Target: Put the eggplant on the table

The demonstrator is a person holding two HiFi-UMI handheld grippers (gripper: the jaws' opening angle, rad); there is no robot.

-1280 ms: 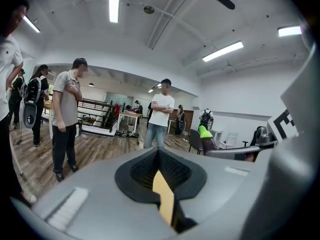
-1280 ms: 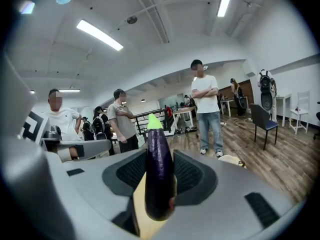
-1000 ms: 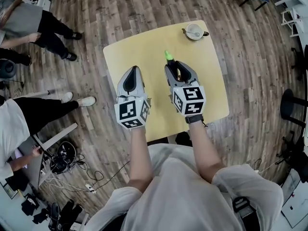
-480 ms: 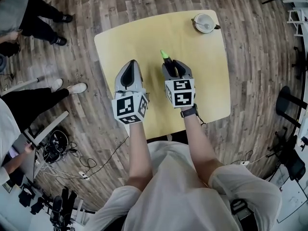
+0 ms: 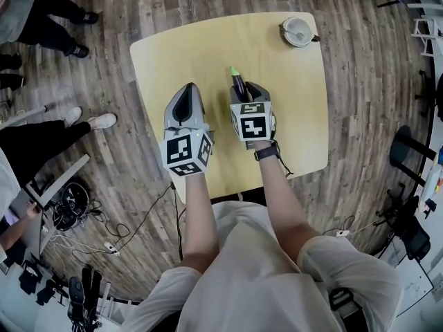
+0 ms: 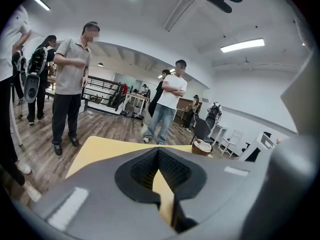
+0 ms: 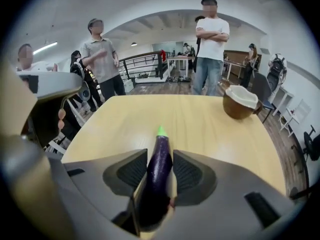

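Observation:
A dark purple eggplant with a green tip sits lengthwise between the pads of my right gripper, tip pointing away from me over the yellow table. In the right gripper view both pads press the eggplant and the right gripper tilts down at the tabletop. Its jaws have just been closing a little on the eggplant. Whether the eggplant touches the table I cannot tell. My left gripper hovers beside it at the left, shut and empty; its tips meet in the left gripper view.
A brown coconut-shell bowl stands at the table's far right corner, also the bowl ahead to the right. People stand beyond the far edge and at the left. Cables and gear lie on the floor.
Both grippers have come down toward the tabletop. The right one has tipped further downward, still holding the eggplant.

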